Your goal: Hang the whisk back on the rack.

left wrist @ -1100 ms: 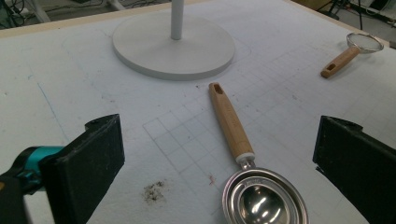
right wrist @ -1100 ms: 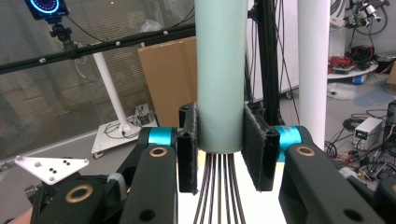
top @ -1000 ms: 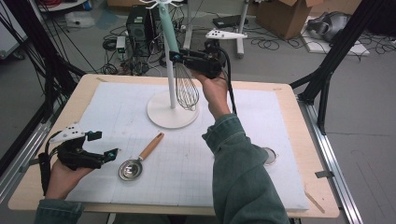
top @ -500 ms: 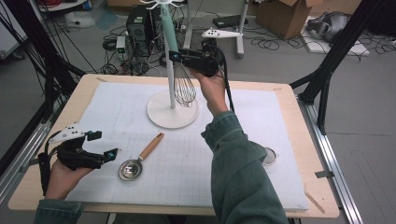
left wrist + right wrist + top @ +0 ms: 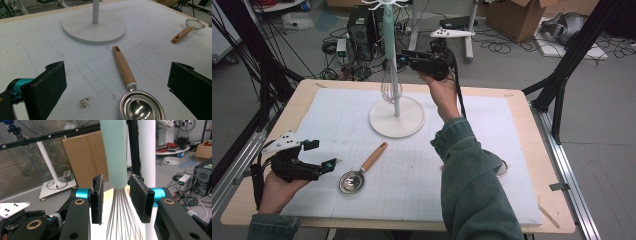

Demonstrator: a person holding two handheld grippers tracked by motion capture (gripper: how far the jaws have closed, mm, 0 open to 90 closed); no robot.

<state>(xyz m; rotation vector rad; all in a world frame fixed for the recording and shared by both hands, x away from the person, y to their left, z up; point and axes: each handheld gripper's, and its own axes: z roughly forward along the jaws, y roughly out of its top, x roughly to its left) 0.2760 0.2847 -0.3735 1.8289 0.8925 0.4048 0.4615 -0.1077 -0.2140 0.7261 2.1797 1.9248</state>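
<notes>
Tongs (image 5: 115, 200), two, flank one whisk (image 5: 116, 157); one scoop (image 5: 359, 171) lies apart.

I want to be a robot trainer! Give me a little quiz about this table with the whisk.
1. True or false: the whisk lies flat on the table.
2. What lies just ahead of the left gripper? A: a measuring spoon. B: a fork. C: a cup.
3. Fill in: the fingers of the right gripper stand on either side of the whisk's pale green ____.

Key
1. False: it hangs upright beside the pole of the white stand.
2. A.
3. Handle. The fingers have just been opening, and the handle is between them with a gap showing.
</notes>
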